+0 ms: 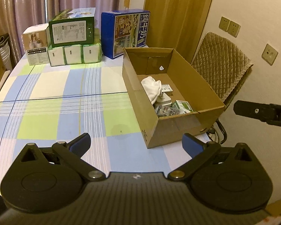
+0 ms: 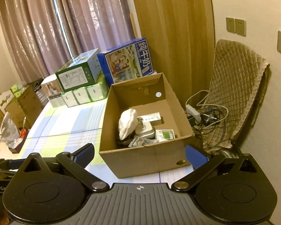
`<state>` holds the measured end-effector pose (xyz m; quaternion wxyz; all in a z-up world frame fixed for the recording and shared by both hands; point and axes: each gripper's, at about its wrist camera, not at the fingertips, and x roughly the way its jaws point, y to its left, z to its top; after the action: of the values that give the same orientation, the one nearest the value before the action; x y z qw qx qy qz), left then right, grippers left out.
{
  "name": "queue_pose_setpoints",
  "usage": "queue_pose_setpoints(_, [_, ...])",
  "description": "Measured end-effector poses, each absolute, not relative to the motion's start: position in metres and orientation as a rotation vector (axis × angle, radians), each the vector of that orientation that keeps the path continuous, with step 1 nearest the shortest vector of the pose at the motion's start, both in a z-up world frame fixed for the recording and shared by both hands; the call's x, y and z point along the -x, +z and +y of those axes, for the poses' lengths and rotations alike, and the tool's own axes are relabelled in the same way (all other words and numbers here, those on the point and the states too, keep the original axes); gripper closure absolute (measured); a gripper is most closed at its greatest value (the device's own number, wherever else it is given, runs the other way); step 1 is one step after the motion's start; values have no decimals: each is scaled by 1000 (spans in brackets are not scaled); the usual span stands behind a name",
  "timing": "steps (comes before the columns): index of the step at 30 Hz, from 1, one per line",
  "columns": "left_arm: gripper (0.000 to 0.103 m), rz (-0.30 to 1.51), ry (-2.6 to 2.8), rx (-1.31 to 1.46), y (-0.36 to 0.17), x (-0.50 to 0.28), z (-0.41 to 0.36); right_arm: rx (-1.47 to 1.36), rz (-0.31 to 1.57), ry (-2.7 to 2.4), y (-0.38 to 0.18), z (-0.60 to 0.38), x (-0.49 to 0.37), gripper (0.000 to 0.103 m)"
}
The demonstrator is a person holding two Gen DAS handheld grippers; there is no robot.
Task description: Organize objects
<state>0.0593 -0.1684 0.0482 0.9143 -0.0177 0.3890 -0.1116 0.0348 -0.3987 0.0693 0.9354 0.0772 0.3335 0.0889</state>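
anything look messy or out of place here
Inside the cardboard box, the white cloth, charger, packets and small green box lie jumbled in one corner. A tangle of cables sits on the chair beside it.

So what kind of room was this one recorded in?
Most likely a home dining or living room: a table under a checked tablecloth, floor-length curtains behind it, and a padded chair by the wall sockets. An open cardboard box holds small household items.
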Motion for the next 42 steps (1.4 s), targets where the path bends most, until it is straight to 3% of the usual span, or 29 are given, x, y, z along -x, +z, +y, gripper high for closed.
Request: queue_pose_setpoints(42, [1, 768, -171, 58, 45, -10, -138, -77, 762, 224, 40, -368, 13, 2])
